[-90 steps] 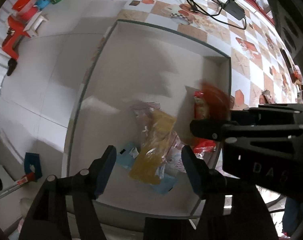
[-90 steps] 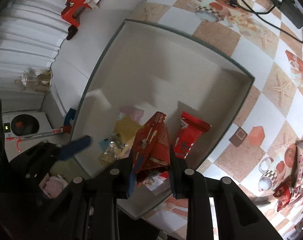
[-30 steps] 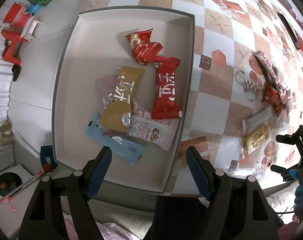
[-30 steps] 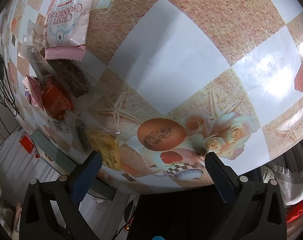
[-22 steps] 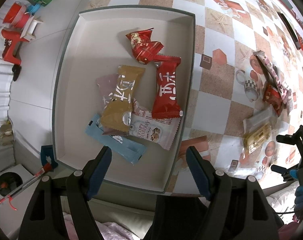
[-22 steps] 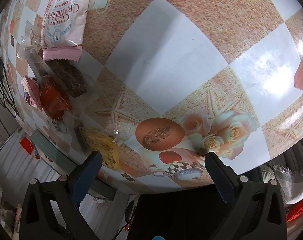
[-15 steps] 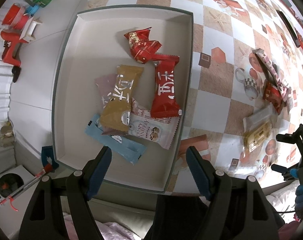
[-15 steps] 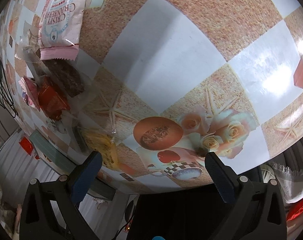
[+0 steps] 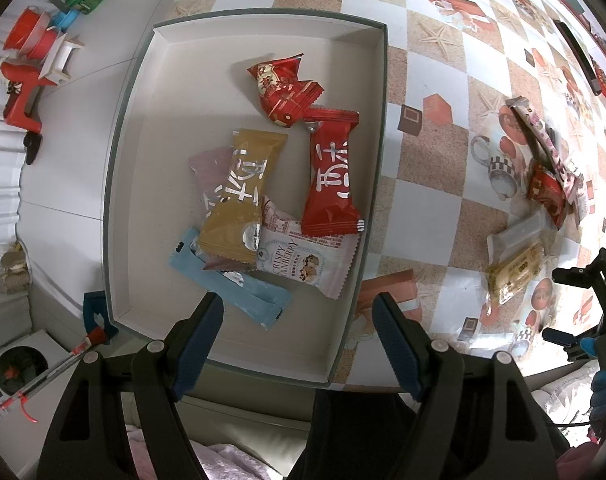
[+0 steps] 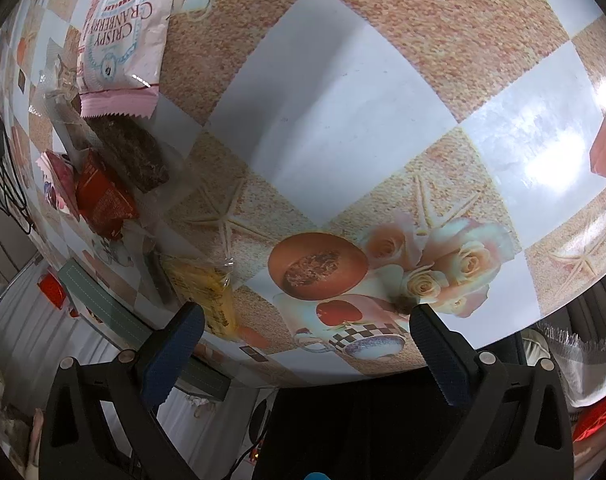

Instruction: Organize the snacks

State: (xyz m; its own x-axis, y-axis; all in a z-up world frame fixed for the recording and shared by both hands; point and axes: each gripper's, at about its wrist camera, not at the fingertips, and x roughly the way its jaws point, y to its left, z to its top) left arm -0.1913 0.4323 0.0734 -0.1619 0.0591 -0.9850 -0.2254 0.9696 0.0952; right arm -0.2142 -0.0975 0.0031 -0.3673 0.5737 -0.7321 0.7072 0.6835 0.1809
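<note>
The left hand-held gripper (image 9: 297,330) hangs open and empty above the tray's (image 9: 377,132) near edge. Ahead of its fingertips, the red snack bar (image 9: 331,176) lies lengthwise, pointing away. The right hand-held gripper (image 10: 303,336) gapes empty over the tabletop (image 10: 343,92), a yellow packet (image 10: 205,292) beside its left finger.

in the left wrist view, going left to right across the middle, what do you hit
red tool on the floor → pale pink packet → gold packet → long red packet → tray wall → printed teacup → small red packet on the tablecloth
</note>
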